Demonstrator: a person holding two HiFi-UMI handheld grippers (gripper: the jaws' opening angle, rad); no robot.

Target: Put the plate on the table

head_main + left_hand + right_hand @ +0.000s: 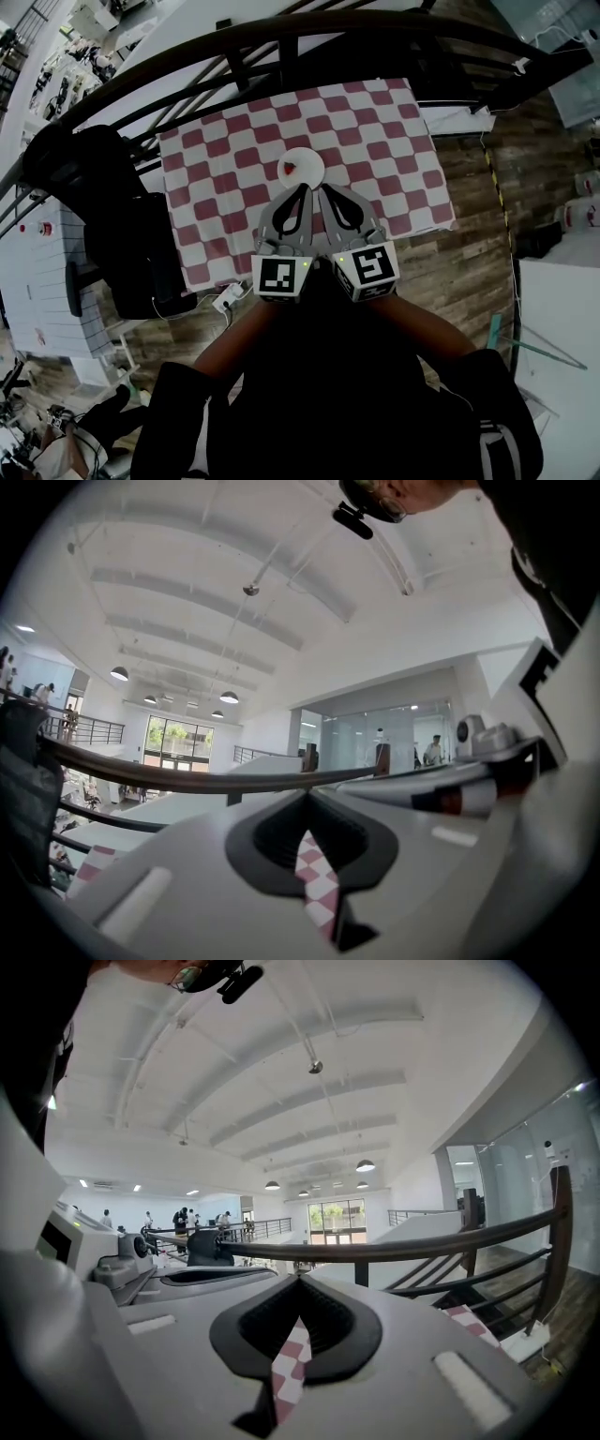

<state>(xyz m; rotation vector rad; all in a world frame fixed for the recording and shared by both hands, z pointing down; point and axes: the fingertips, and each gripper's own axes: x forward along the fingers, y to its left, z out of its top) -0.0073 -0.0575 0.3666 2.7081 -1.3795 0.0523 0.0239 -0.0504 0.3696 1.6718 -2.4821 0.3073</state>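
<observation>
One white plate [302, 161] on checked table [216, 187], one small red item [290, 169] on it, two claws side by side just beside plate's near rim, left claw [302, 190] and right claw [325, 192] both closed, empty, one dark railing [281, 37] beyond.

Dark curved railing [234, 42], black bag [122, 225], wooden floor [478, 272]

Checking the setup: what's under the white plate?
The plate sits on a red-and-white checked cloth. The cloth hides the tabletop, and the plate covers the patch beneath it.

One plate [301, 169]; two grippers [303, 191] [324, 193]; one table [380, 141]
</observation>
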